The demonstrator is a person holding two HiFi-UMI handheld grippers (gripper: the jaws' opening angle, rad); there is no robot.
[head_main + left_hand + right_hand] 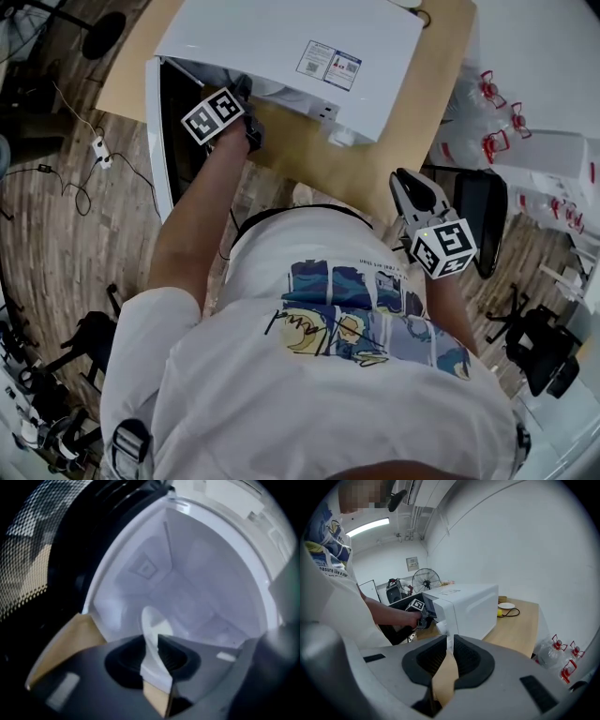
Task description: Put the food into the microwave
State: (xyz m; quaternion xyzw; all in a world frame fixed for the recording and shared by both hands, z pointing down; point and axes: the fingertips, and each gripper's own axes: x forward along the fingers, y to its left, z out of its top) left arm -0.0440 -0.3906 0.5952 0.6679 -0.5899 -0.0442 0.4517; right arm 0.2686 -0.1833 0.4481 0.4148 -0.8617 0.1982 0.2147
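The white microwave (281, 47) stands on a wooden table (422, 103) with its door (155, 131) swung open to the left. My left gripper (239, 103) reaches into the opening, its marker cube just outside. In the left gripper view I look into the white cavity (197, 588). That gripper (150, 641) is open, and a white plate-like thing (151, 620) stands on edge in the gap between its pads; no food shows on it. My right gripper (410, 187) hangs off the table's near right corner, shut and empty (449, 641). It faces the microwave (464, 606) and the left gripper (423, 618).
A small white plate (506, 605), a yellow item (500, 613) and a black cable lie on the table behind the microwave. Red-capped water bottles (492, 94) stand on the floor at right, near a black chair (478, 216). A power strip (100, 150) lies on the floor at left.
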